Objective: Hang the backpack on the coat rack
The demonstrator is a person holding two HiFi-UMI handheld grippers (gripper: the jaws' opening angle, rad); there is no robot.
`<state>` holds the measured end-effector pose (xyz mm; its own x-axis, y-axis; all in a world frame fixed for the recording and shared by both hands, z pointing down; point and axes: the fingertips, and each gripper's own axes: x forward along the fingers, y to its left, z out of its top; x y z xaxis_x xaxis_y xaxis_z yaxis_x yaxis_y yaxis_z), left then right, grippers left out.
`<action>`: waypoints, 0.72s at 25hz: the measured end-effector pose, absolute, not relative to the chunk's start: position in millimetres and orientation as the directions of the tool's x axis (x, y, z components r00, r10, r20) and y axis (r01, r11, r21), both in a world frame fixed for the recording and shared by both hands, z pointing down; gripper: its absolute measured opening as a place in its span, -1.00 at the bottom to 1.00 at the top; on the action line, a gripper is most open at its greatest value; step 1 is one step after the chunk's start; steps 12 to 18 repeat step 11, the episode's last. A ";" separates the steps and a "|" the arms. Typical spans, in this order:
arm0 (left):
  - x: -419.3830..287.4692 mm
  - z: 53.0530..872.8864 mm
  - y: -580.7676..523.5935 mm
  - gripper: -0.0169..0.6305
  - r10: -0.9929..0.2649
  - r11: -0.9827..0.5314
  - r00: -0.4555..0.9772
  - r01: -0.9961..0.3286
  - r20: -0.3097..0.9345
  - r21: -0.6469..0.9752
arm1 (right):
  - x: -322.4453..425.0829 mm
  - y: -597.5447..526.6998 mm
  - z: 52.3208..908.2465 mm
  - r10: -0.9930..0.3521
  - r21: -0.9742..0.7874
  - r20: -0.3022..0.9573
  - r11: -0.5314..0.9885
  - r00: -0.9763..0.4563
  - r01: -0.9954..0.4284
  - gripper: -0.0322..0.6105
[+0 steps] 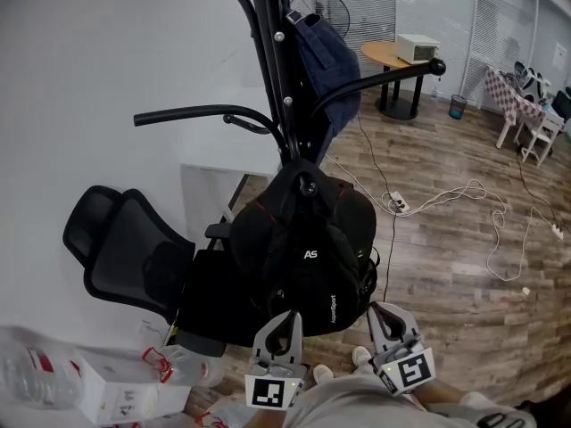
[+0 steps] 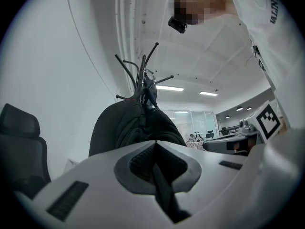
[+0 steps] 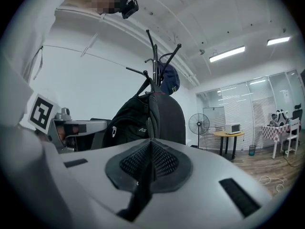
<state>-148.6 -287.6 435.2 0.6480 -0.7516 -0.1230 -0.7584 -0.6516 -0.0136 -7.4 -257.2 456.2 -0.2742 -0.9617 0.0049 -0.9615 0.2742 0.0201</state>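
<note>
A black backpack (image 1: 308, 248) hangs by its top from the black coat rack (image 1: 272, 61), just below the rack's curved arms. A blue garment (image 1: 323, 56) hangs higher on the same rack. My left gripper (image 1: 287, 324) and right gripper (image 1: 382, 319) sit side by side under the backpack's lower edge, apart from it. Both are shut with nothing between the pads. The left gripper view has the shut jaws (image 2: 155, 151) low in the frame, with the backpack (image 2: 128, 123) beyond them. In the right gripper view the backpack (image 3: 138, 118) hangs beyond that gripper's closed tips (image 3: 151, 149).
A black office chair (image 1: 125, 248) stands left of the backpack against a white wall. A white box (image 1: 107, 386) and a plastic bottle lie at lower left. Cables and a power strip (image 1: 397, 203) trail over the wood floor. A round table (image 1: 401, 56) and a fan (image 1: 321, 7) stand behind.
</note>
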 end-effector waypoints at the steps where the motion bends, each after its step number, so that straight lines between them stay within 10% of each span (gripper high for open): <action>1: -148.5 434.6 -288.7 -0.92 -0.751 -0.651 0.648 -0.759 -0.124 -0.016 | -7.1 -258.3 456.2 -0.962 0.020 0.006 0.273 -0.273 -0.962 -0.86; 18: -153.0 432.9 -294.3 -0.92 -0.759 -0.642 0.640 -0.766 -0.120 -0.027 | -7.5 -262.7 453.0 -0.963 0.023 -0.002 0.271 -0.271 -0.962 -0.86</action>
